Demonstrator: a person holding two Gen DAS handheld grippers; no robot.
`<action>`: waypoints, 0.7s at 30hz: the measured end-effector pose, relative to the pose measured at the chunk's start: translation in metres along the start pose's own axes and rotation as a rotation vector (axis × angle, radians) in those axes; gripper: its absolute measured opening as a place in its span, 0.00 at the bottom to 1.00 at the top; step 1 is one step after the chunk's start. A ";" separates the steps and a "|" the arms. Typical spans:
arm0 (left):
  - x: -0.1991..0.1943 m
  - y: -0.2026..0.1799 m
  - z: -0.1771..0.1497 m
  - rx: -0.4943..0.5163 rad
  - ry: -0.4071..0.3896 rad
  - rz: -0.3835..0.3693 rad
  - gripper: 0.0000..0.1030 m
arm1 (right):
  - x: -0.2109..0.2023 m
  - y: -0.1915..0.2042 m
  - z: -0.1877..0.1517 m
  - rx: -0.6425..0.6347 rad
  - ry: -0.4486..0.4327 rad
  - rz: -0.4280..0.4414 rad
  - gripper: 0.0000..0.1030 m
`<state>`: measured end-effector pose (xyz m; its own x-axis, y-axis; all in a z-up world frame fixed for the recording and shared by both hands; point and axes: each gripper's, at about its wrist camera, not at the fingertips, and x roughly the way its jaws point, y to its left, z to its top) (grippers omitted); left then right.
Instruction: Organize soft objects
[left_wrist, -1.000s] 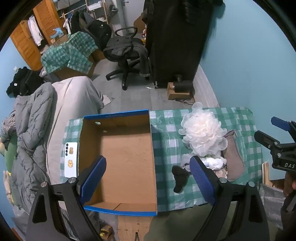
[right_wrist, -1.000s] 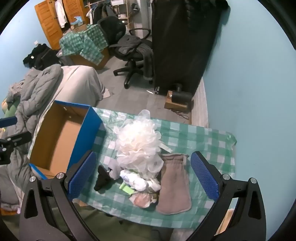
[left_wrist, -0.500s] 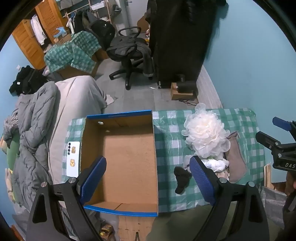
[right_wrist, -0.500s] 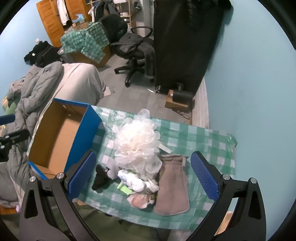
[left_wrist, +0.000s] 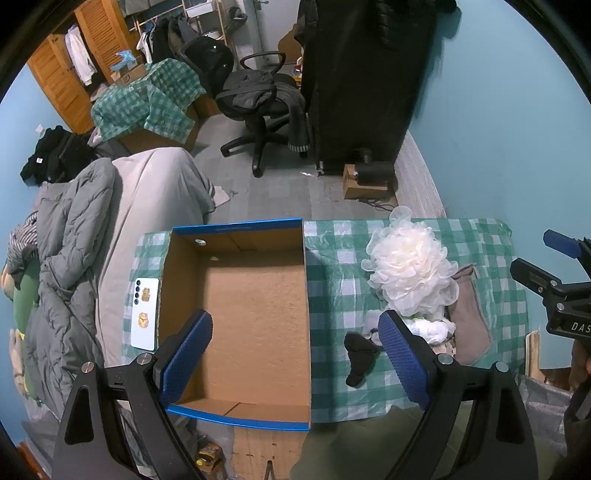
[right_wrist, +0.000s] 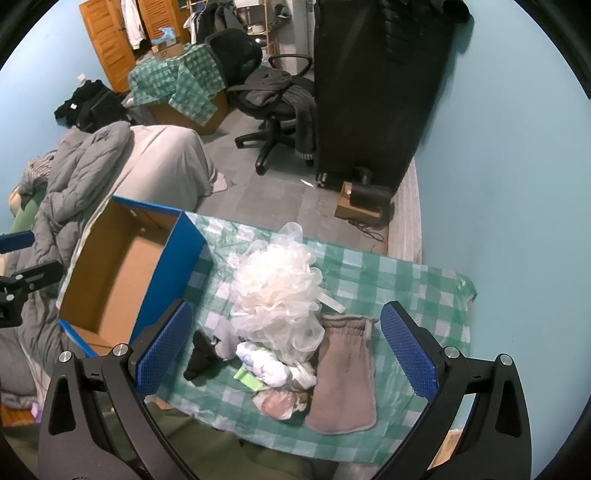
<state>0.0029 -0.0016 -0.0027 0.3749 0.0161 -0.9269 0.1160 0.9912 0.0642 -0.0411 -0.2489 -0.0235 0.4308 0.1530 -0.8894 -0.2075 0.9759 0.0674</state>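
The surface (left_wrist: 332, 295), under a green checked cloth, carries an open blue cardboard box (left_wrist: 236, 317), nothing visible inside. Right of the box lies a white mesh bath pouf (right_wrist: 277, 291); beyond it, farther from the box, a grey-brown mitt (right_wrist: 343, 373). A white bundled cloth (right_wrist: 264, 363) touches the pouf's near edge, and a black sock (right_wrist: 199, 356) lies between bundle and box. My left fingers (left_wrist: 293, 356) hang released above the box; my right fingers (right_wrist: 286, 352) are spread wide above the pile, grasping nothing.

We see a fluffy white pouf (right_wrist: 279, 291), a brown mitt (right_wrist: 343, 376) and a black sock (right_wrist: 199, 356) lying beside our open box (left_wrist: 255, 317).
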 end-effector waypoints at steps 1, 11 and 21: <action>0.000 0.000 0.000 0.000 0.000 0.000 0.90 | 0.000 -0.001 0.000 0.000 0.001 0.001 0.98; 0.000 0.002 -0.001 0.001 -0.001 -0.002 0.90 | -0.001 -0.002 0.000 -0.001 0.000 0.002 0.98; 0.000 0.002 -0.001 0.001 -0.001 -0.001 0.90 | -0.001 -0.003 0.000 0.000 -0.001 0.003 0.98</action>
<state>0.0019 0.0001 -0.0028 0.3759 0.0145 -0.9266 0.1177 0.9910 0.0633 -0.0408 -0.2517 -0.0225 0.4311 0.1561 -0.8887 -0.2088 0.9755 0.0701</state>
